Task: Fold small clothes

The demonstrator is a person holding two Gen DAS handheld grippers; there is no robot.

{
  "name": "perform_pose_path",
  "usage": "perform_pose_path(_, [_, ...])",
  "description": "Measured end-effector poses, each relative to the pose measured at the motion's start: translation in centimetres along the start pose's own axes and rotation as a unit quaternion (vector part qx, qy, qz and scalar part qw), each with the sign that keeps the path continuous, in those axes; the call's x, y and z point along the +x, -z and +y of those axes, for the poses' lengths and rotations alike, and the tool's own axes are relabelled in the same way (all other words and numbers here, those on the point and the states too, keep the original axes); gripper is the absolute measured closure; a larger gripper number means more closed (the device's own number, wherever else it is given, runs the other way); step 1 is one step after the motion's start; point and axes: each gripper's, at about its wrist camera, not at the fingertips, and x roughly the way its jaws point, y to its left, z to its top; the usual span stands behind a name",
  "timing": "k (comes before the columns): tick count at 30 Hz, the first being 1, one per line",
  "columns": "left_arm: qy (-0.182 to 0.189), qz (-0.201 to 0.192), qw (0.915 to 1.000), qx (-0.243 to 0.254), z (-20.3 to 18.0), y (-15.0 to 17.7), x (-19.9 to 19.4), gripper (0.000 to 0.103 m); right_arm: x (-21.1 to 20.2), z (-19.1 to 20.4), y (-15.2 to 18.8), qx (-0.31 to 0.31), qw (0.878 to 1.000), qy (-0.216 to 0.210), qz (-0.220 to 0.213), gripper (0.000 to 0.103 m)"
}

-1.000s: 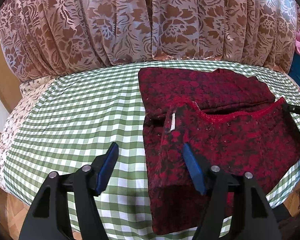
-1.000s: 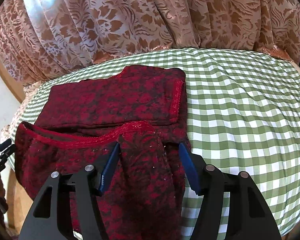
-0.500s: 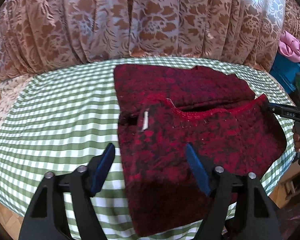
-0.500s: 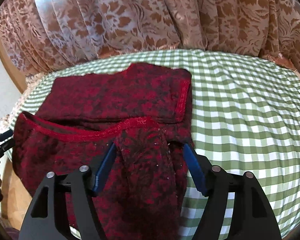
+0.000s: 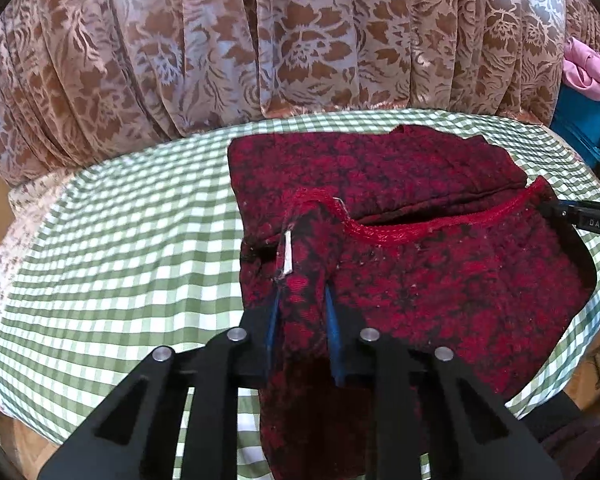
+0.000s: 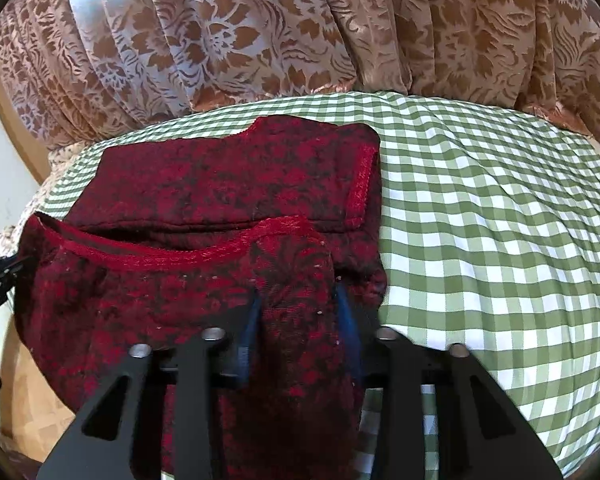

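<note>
Both sets of jaws just closed: our left gripper & right gripper now pinch the red garment's near corners, soft, floppy knit, so grip bunched hem.

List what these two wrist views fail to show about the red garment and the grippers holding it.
- Left wrist view: the red garment's near hem is hidden behind the left hand-held gripper.
- Right wrist view: the garment's near edge is hidden by the right hand-held gripper.
- White tag: too small to read.
- Pink cloth: cut off by the frame edge.
</note>
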Motion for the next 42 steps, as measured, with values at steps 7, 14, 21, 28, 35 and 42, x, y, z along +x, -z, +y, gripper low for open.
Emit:
perform_pose_path(7, [-0.009,-0.019,0.9997,-0.011,-0.1,0.2,-1.7,0.087,-0.6,0.2,0.2,-0.001,1.000,0.006,-0.005,0.078])
perform_pose_path(14, [-0.002,-0.032,0.9992,-0.024,0.0,0.5,-3.3,0.087,-2.3,0.3,0.3,0.009,1.000,-0.003,-0.022,0.078])
perform_pose_path(21, [0.018,-0.044,0.9974,-0.054,0.9,0.8,-4.3,0.087,-4.2,0.3,0.1,0.010,0.999,-0.014,-0.039,0.080])
perform_pose_path(28, [0.077,-0.066,0.9883,-0.114,3.2,0.4,-5.9,0.088,-6.5,0.6,-1.3,0.015,0.997,-0.041,-0.061,0.082])
perform_pose_path(35, [0.094,-0.068,0.9832,-0.140,5.5,-3.0,-3.8,0.089,-5.3,0.4,-4.7,0.020,0.996,-0.041,-0.074,0.082])
perform_pose_path(42, [0.084,-0.059,0.9830,-0.152,6.9,-8.5,1.1,0.089,-2.1,-1.0,-9.7,0.054,0.994,-0.029,-0.092,0.082])
